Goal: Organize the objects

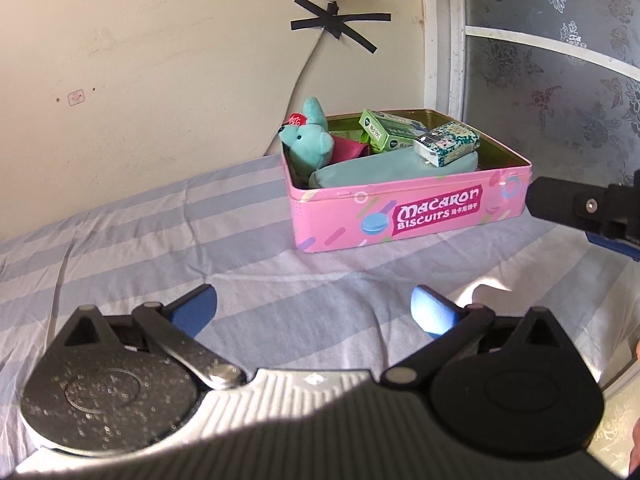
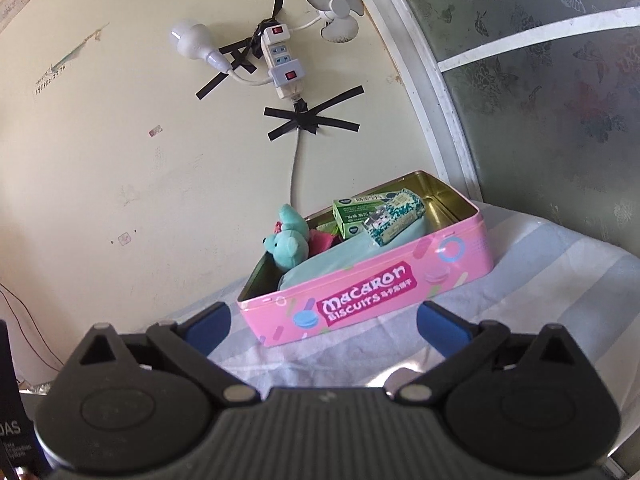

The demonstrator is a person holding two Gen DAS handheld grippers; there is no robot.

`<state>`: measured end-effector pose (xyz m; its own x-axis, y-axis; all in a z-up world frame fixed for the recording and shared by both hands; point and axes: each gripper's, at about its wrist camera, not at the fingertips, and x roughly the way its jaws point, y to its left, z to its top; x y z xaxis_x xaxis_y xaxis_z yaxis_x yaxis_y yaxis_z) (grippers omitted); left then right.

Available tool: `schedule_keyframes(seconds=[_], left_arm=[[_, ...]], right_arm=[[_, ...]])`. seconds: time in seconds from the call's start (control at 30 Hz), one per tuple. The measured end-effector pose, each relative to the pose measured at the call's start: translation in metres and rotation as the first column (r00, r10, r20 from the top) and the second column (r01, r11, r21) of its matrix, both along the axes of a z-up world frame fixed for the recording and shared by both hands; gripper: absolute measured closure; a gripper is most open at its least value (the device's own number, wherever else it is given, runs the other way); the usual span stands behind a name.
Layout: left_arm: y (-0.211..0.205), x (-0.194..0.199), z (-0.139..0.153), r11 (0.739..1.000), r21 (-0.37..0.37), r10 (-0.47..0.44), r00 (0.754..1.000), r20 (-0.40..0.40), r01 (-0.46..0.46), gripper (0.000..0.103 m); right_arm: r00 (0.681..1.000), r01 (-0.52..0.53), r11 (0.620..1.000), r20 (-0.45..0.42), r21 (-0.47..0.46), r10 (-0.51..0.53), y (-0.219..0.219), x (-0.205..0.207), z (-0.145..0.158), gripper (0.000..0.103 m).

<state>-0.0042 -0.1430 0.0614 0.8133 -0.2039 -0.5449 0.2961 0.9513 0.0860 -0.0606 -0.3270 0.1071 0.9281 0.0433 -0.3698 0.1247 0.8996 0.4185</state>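
Note:
A pink "Macaron Biscuits" tin [image 1: 408, 216] [image 2: 368, 300] stands open on the striped bedsheet by the wall. Inside lie a teal plush bear [image 1: 310, 136] [image 2: 286, 246], a teal pouch [image 1: 392, 166] [image 2: 340, 256], a green box [image 1: 390, 128] [image 2: 356, 212] and a speckled teal-and-white box [image 1: 448, 144] [image 2: 396, 216]. My left gripper [image 1: 316, 310] is open over bare sheet, well short of the tin, nothing between its blue-padded fingers. My right gripper [image 2: 324, 324] is also open and empty, just in front of the tin; one of its fingers [image 1: 560, 204] shows at the right edge of the left wrist view.
A cream wall rises behind the tin, carrying a taped power strip [image 2: 282, 64], its cable, a bulb [image 2: 192, 42] and a small fan [image 2: 340, 10]. A frosted floral window [image 1: 560, 60] stands to the right. The striped sheet [image 1: 160, 220] stretches left of the tin.

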Motion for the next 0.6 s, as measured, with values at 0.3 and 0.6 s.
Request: schedule_keyframes(seconds=[0.3,0.6], left_arm=[[0.013,-0.001,-0.012,0.998,0.007,0.061,0.998,0.002,-0.061,0.0],[0.016,0.006,-0.017,0.998,0.0,0.064,0.997,-0.035,-0.064,0.0]], right_arm=[[0.998,-0.038,0.999,-0.052,-0.02,0.037,0.015,0.007,-0.008,0.0],[0.996,-0.044,0.999,-0.075,-0.022,0.042,0.019,0.011,-0.014,0.0]])
